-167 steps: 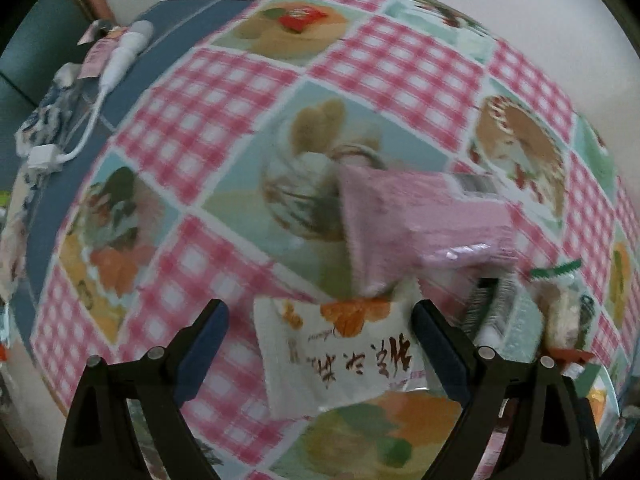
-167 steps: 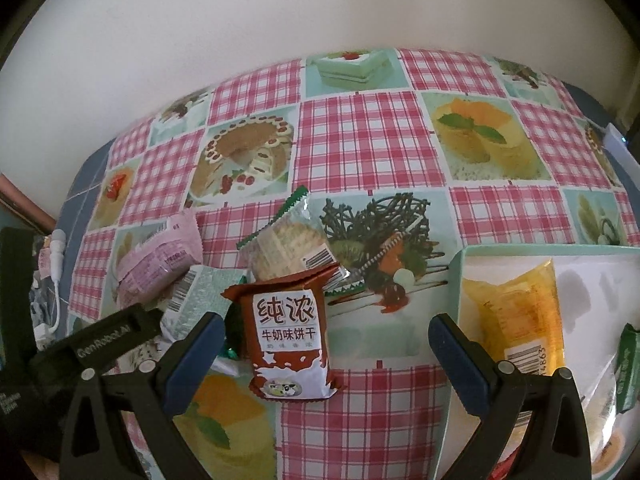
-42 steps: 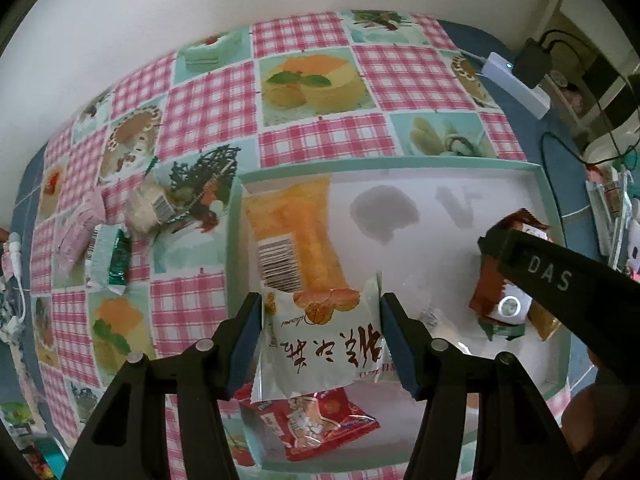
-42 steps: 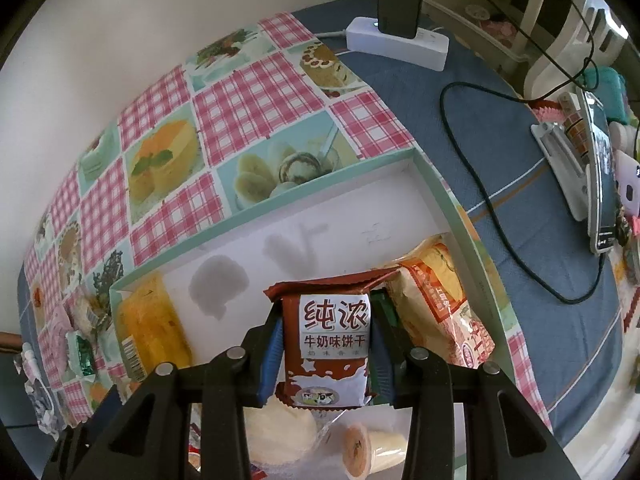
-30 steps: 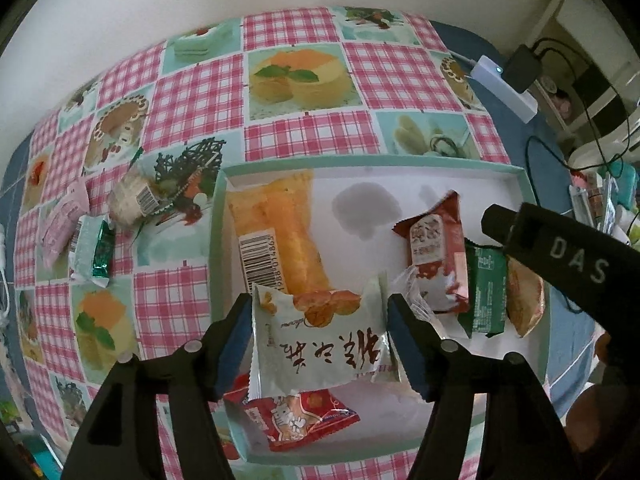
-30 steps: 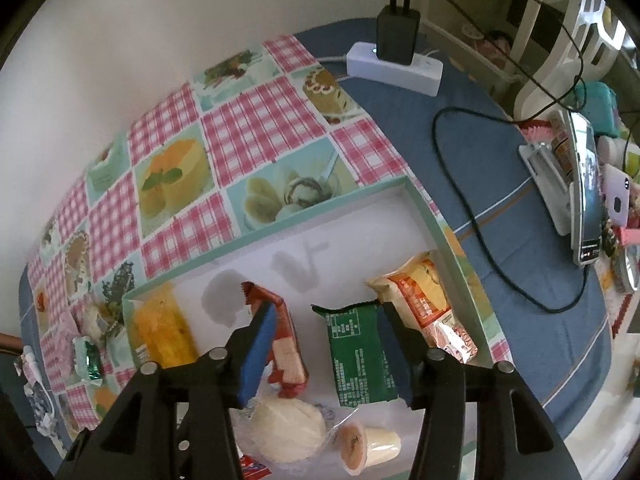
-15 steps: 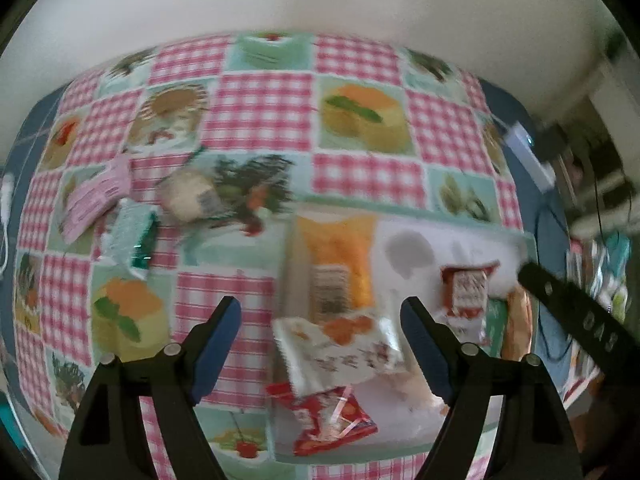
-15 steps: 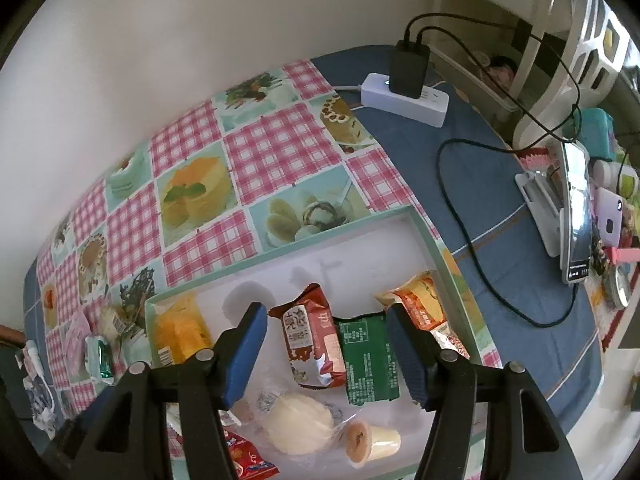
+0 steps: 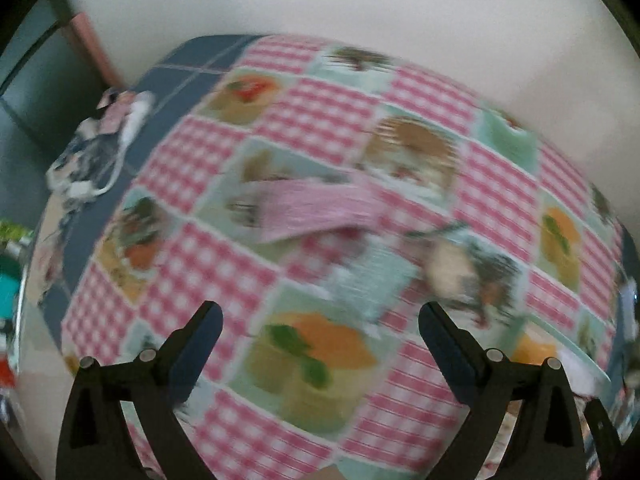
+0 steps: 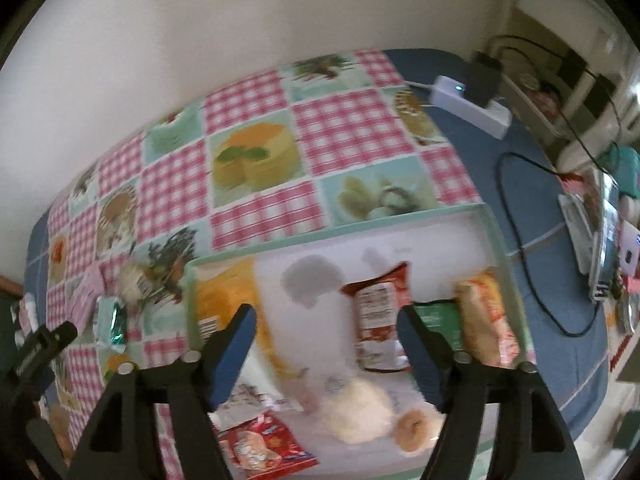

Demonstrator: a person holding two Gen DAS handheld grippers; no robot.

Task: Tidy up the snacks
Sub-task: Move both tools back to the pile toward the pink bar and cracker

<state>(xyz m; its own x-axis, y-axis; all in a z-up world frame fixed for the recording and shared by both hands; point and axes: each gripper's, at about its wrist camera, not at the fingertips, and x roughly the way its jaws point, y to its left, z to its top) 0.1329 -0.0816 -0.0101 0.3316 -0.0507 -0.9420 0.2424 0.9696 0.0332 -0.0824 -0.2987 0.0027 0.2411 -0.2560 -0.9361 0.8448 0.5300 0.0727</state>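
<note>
Your left tool [image 9: 320,316] hangs above the counter [image 9: 320,120] with its two fingers spread wide apart and nothing between them. The view from it is blurred. Ahead of its tips, on the pink checked cloth, lies a pink snack packet [image 9: 316,208]. Ahead and slightly to the right of the tips lies a pale mint packet [image 9: 372,280], and further right a pale round-looking packet [image 9: 448,276], too smeared to tell more.

Your right tool [image 10: 326,320] is also spread apart and empty, held above a white tray [image 10: 400,218] with a mint-green rim. In the tray, just ahead of the right finger, a red-brown biscuit packet [image 10: 378,316] lies beside a dark green packet [image 10: 440,320], and an orange packet [image 10: 484,320] lies at the tray's right wall. Ahead of the left finger lies a yellow packet [image 10: 224,296]. Nearer to you, below the tips, sit a round white wrapped bun [image 10: 360,412], a small round cake [image 10: 416,428] and a red packet [image 10: 260,448]. Far ahead to the right, a white power strip [image 10: 468,108] rests on the blue cloth.
</note>
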